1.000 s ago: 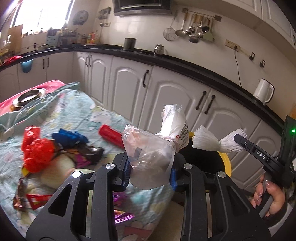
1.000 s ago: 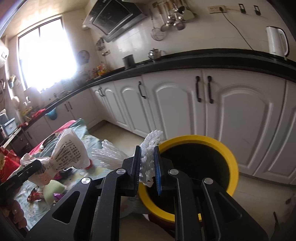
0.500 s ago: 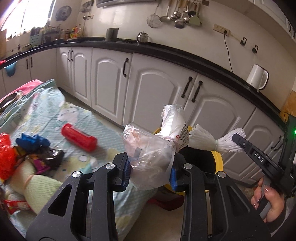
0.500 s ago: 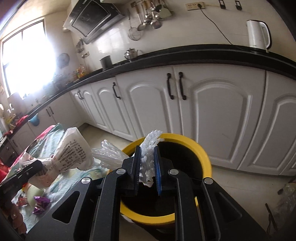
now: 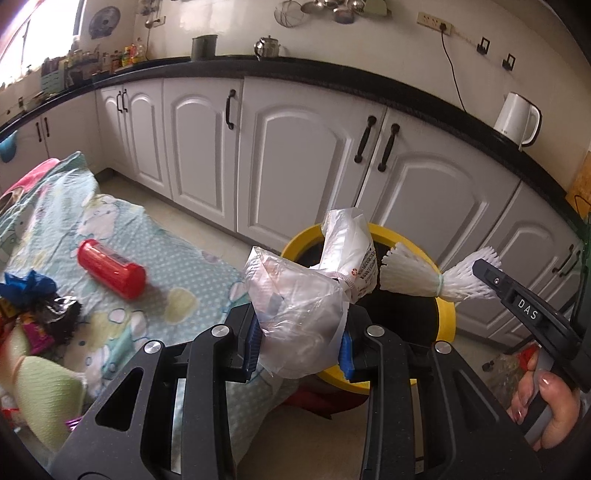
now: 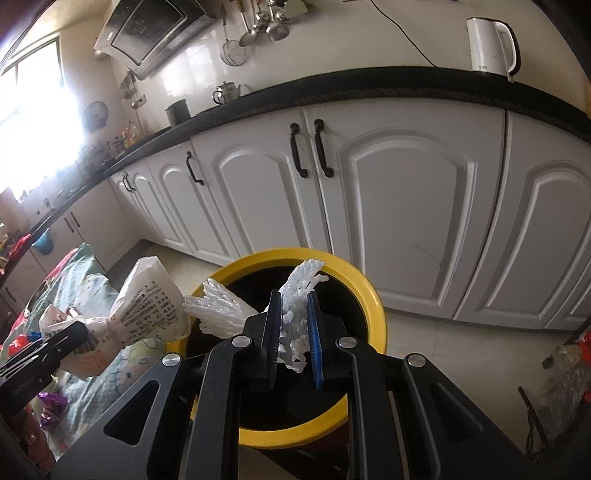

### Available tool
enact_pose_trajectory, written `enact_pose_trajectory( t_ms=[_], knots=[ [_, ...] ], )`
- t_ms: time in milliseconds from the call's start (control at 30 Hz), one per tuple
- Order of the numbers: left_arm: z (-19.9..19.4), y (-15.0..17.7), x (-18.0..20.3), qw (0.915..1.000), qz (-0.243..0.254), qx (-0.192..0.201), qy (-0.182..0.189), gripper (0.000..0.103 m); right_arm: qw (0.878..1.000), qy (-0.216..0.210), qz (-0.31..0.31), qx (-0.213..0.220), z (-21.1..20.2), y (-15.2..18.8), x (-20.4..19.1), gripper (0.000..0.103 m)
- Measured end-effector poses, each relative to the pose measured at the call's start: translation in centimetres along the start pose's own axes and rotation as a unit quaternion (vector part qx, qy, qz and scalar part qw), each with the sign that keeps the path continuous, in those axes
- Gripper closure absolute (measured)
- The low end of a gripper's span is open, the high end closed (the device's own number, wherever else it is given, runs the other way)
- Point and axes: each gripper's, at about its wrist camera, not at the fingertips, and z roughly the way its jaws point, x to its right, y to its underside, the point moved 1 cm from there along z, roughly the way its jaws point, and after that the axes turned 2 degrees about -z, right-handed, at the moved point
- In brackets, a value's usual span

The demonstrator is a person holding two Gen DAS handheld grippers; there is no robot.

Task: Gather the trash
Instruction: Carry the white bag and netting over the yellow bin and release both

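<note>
Left wrist view, fingers (image 5: 299, 339) pinching crinkled plastic bag (image 5: 299, 314), right fingers (image 6: 293, 332) pinching white foam net (image 6: 295, 317), round yellow-rimmed bin (image 6: 369, 295)

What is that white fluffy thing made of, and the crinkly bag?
The white net looks like soft foam mesh, matte, with open loops fraying at its ends. The bag looks like thin, glossy plastic: wrinkled, see-through, with printed writing.

A kitchen is shown, lined with white arched cabinet doors (image 6: 402, 206) under a black countertop (image 5: 424, 98). A white kettle (image 6: 491, 44) and a metal teapot (image 5: 268, 46) are set on it. Utensils (image 6: 255, 26) are hung on the pale wall. Strong daylight is admitted through a window (image 6: 33, 110). The floor (image 5: 207, 229) is pale.
</note>
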Motion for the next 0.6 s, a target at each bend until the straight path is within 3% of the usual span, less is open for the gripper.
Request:
enact_pose_trajectory(
  t_ms=[367,467,533,600],
  knots=[
    [2.8,-0.2,1.5,0.9997,0.009,-0.023,0.002,0.071,1.0,0.002,0.014,-0.017,1.7,0.2,1.3,0.086],
    [3.1,-0.4,1.2,0.9997,0.0,-0.024,0.001,0.054,1.0,0.001,0.022,-0.02,1.8,0.3,1.7,0.071],
    [2.9,-0.7,0.7,0.9997,-0.011,-0.019,-0.003,0.03,0.999,0.006,0.028,-0.02,1.8,0.3,2.0,0.062],
    [2.3,-0.8,0.0,0.9997,-0.021,-0.013,-0.006,0.022,0.999,0.013,0.034,-0.018,1.7,0.3,2.4,0.054]
  ],
)
